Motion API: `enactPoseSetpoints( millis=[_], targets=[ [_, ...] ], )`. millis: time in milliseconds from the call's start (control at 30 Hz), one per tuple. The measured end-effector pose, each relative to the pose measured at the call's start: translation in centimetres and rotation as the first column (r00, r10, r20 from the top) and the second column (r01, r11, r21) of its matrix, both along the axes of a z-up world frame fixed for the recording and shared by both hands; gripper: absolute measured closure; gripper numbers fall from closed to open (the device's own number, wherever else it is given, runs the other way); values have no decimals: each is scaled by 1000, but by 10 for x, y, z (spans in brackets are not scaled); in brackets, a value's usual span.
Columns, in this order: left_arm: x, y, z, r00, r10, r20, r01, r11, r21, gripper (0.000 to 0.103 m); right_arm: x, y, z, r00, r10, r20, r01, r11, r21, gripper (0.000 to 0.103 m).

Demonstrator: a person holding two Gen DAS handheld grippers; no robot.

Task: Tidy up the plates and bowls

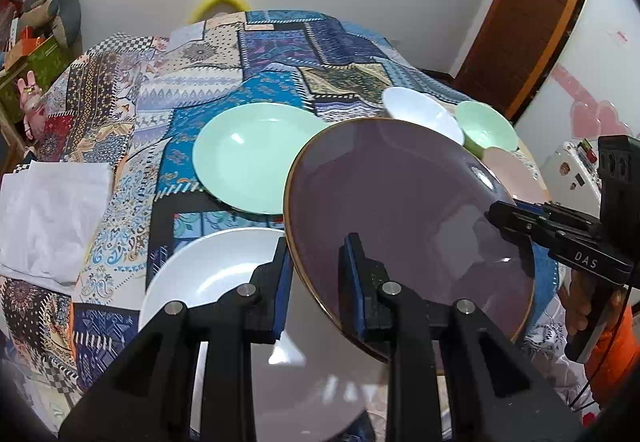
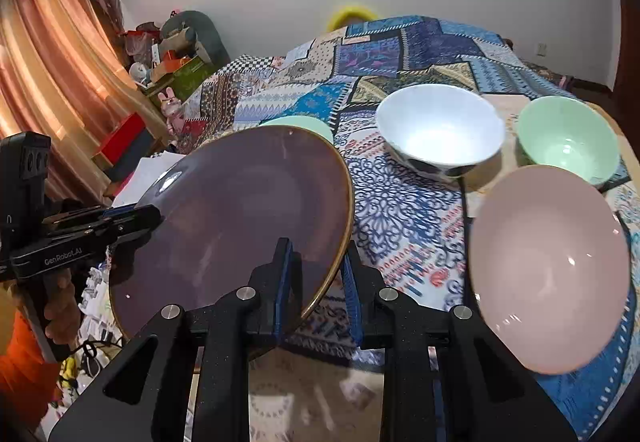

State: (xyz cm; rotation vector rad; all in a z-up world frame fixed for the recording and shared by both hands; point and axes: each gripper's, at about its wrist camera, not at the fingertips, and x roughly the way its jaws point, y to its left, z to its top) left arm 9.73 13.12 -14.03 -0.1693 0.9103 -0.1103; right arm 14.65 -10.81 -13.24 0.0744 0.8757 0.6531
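Observation:
A purple plate with a gold rim hangs tilted above the table, held from both sides. My left gripper is shut on its near left rim. My right gripper is shut on the opposite rim of the same purple plate. Each gripper also shows in the other's view: right gripper, left gripper. On the table lie a mint plate and a white plate. Beyond stand a white bowl, a mint bowl and a pink bowl.
A patchwork tablecloth covers the table. A white folded cloth lies at its left edge. Boxes and toys crowd the far left by an orange curtain. A brown door stands at the right.

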Motion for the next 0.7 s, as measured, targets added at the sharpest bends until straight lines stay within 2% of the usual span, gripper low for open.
enactPoseSetpoints(
  millis=[367, 700],
  targets=[
    [-19, -33, 4, 1000, -23, -3, 22, 1000, -17, 78, -20, -33, 0, 999, -33, 18, 33, 999, 23, 81],
    [-29, -55, -10, 998, -47, -44, 46, 998, -36, 78, -29, -52, -10, 999, -53, -3, 53, 998, 30, 81]
  ],
)
